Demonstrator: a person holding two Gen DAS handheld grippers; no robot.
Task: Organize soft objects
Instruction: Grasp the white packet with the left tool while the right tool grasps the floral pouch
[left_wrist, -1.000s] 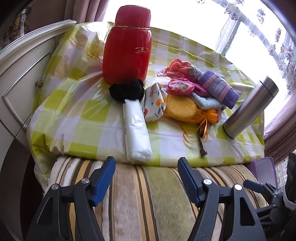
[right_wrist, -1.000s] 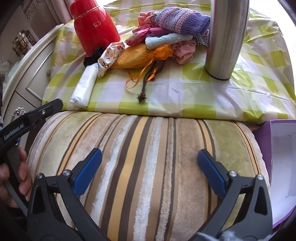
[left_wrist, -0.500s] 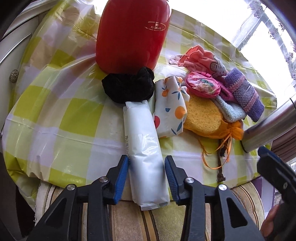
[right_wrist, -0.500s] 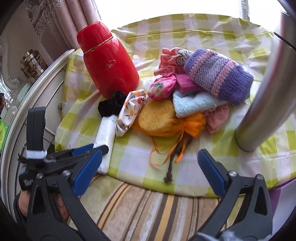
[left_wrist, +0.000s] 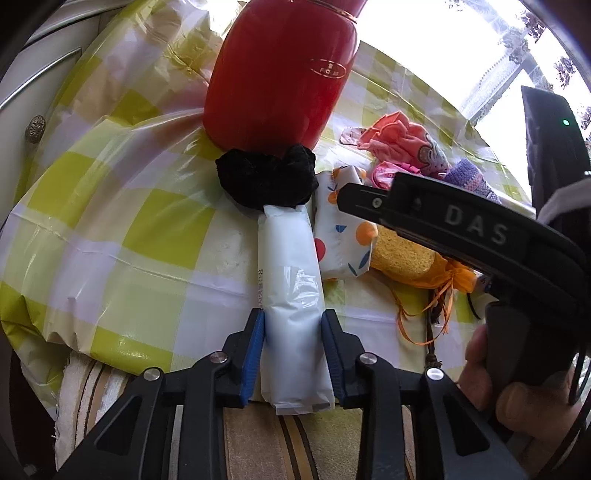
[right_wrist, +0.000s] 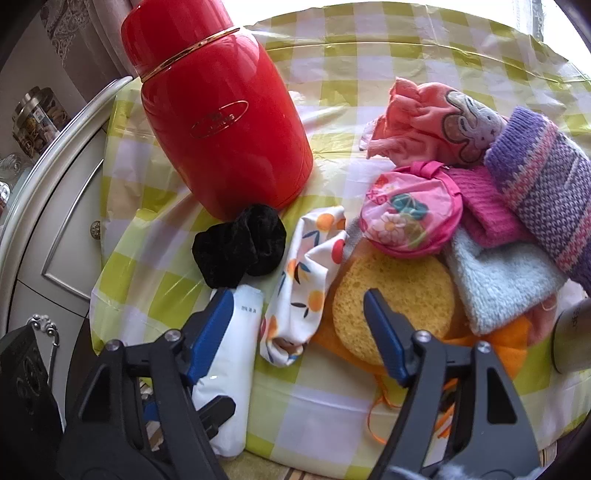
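between the blue pads of the left gripper sits a white plastic-wrapped pack, at the near edge of the checked tablecloth. its jaws have just been closing and now pinch it. it looks soft, light and slippery, best gripped mid-length. the right gripper, unclenched, has just been narrowing over the fruit-print cloth.

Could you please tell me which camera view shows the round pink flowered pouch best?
The right wrist view shows it best: the pink flowered pouch lies fully visible, resting on the yellow sponge beside the fruit-print cloth. In the left wrist view, only its upper part shows, behind the right gripper's black body.
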